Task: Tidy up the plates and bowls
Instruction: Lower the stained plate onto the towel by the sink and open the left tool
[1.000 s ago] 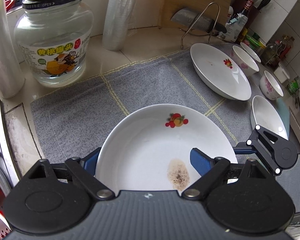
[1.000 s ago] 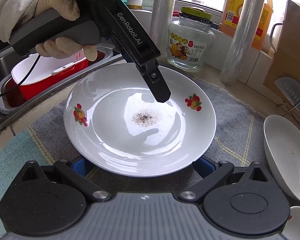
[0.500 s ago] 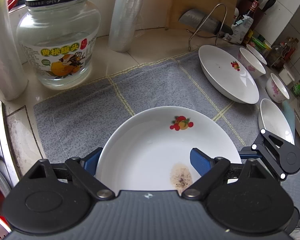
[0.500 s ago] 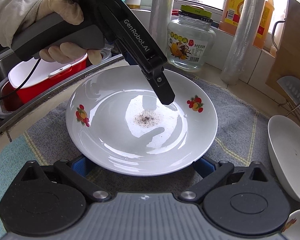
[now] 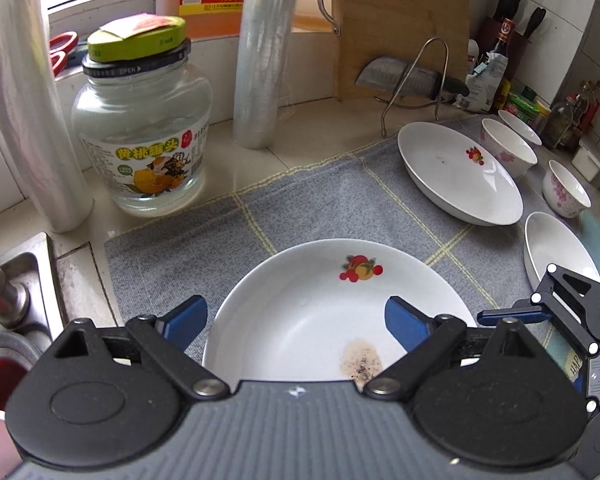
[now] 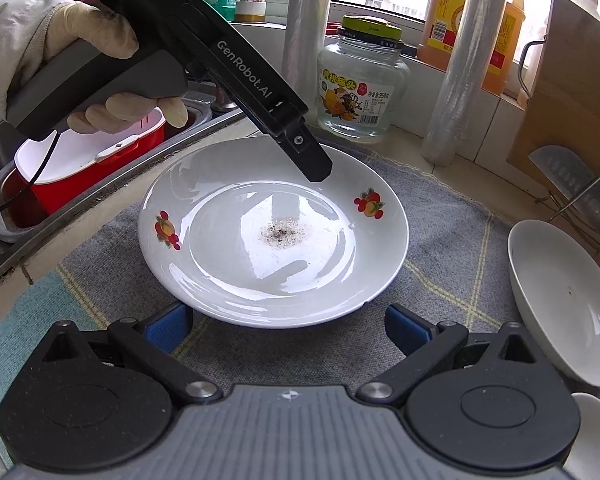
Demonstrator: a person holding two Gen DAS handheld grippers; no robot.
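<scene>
My left claw (image 5: pixel 296 322) has just been opening, released around the plate (image 5: pixel 320 312); my right claw (image 6: pixel 288 326) waits open; I lift clear without nudging it.

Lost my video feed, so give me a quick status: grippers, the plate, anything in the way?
Left hand-held gripper open, jaws just widened, straddling the plate's rim without gripping. Right hand-held gripper open, short of it. Soiled plate flat on grey mat. Nothing in the way.
</scene>
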